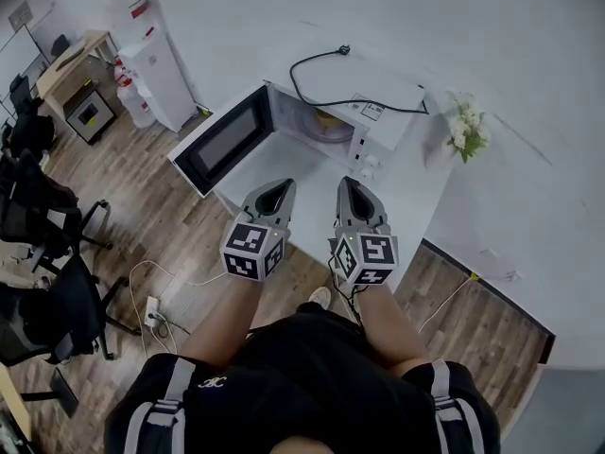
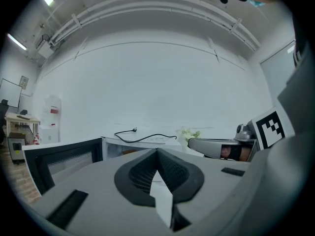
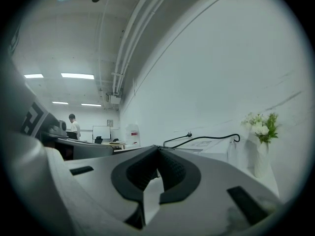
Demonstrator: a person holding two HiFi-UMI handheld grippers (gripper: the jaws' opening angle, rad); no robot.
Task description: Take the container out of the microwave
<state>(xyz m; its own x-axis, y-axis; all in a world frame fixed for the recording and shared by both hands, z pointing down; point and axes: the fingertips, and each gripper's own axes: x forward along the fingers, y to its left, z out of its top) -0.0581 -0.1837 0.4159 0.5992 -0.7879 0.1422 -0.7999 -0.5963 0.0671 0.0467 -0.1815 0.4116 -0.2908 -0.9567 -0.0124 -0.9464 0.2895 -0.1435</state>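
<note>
A white microwave (image 1: 345,112) stands on a white table (image 1: 284,164) with its dark-windowed door (image 1: 222,140) swung open to the left. Inside the cavity shows a tan container (image 1: 331,122); the left gripper view catches only a sliver of it (image 2: 129,152). My left gripper (image 1: 284,186) and right gripper (image 1: 347,183) hover side by side over the table's front part, short of the opening. Both are shut with nothing held. In the gripper views the left gripper (image 2: 157,150) and the right gripper (image 3: 158,149) each show jaws meeting at the tips, pointing toward the microwave.
A black power cord (image 1: 321,64) lies on the microwave's top. A vase of white flowers (image 1: 465,130) stands to its right. A water dispenser (image 1: 156,78), a desk and black chairs (image 1: 38,216) are to the left, and a power strip (image 1: 151,310) lies on the wood floor.
</note>
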